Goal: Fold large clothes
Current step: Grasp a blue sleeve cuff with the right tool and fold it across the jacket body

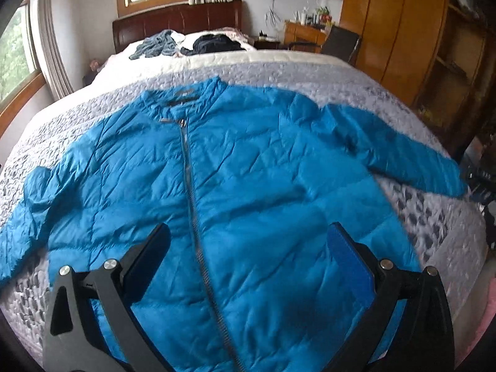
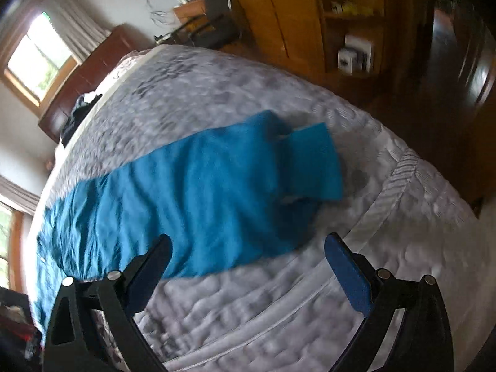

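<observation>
With the blue jacket (image 1: 235, 179) spread flat, front up, on the bed (image 1: 310, 71) and both the left gripper (image 1: 248, 245) and right gripper (image 2: 248, 254) spread apart and empty, pinch a sleeve (image 2: 313, 161) near its cuff and fold it squarely across the chest.

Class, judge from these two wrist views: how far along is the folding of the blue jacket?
Done: the blue jacket lies spread front-up on the bed, zipper closed. In hand: nothing; the left gripper and right gripper are both open above it. Left: every fold, since both sleeves, like the right one, lie outstretched.
</observation>
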`<state>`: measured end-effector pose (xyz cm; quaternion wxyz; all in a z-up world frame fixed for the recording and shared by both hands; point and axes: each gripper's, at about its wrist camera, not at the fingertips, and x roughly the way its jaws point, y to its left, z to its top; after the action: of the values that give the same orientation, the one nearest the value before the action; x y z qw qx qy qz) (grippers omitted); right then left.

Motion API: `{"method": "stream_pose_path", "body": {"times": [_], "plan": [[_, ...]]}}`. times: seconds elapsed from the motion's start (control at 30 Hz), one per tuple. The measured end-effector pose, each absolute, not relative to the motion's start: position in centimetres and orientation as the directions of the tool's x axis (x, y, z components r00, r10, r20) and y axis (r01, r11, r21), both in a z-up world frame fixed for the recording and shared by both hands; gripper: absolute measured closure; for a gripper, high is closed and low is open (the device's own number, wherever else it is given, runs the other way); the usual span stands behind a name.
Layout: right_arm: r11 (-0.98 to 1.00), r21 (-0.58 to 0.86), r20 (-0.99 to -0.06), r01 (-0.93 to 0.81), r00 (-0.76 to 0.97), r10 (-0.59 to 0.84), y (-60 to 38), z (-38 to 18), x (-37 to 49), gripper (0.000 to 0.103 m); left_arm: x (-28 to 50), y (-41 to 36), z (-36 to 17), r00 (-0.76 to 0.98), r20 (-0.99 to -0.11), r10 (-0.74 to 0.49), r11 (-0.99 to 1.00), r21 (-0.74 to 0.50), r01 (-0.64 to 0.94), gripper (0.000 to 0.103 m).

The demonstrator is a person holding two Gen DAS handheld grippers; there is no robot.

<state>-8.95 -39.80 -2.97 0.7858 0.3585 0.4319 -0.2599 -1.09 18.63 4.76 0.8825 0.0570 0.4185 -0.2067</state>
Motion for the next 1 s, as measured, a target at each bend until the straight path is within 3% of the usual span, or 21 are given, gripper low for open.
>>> {"method": "stream_pose_path", "body": {"times": [0.27,0.63,0.73,1.0], "plan": [[0.636,0.301,-0.876,0.710,0.470,-0.111,-41.9,-4.3,-7.3,0.009,0.7,19.7,4.3,0.604,-0.750,-0.270,0.944,-0.082,0.320,0.003],[0.677,0.206,-0.885,0.706,0.430,-0.179,-41.2,-3.3,-5.6,0.060,1.8,22.1,3.3,0.582,-0.775,-0.247,0.956,-0.097,0.277,0.003],[0.683,0.217,-0.873,0.697,0.452,-0.184,-40.8,-2.0,-5.6,0.067,1.9,23.1,3.3,0.576,-0.778,-0.251,0.956,-0.104,0.275,0.003],[0.741,0.243,-0.810,0.626,0.551,-0.200,-36.9,3.3,-3.7,0.071,2.3,26.2,3.3,0.577,-0.778,-0.247,0.962,-0.126,0.242,0.003]]}}
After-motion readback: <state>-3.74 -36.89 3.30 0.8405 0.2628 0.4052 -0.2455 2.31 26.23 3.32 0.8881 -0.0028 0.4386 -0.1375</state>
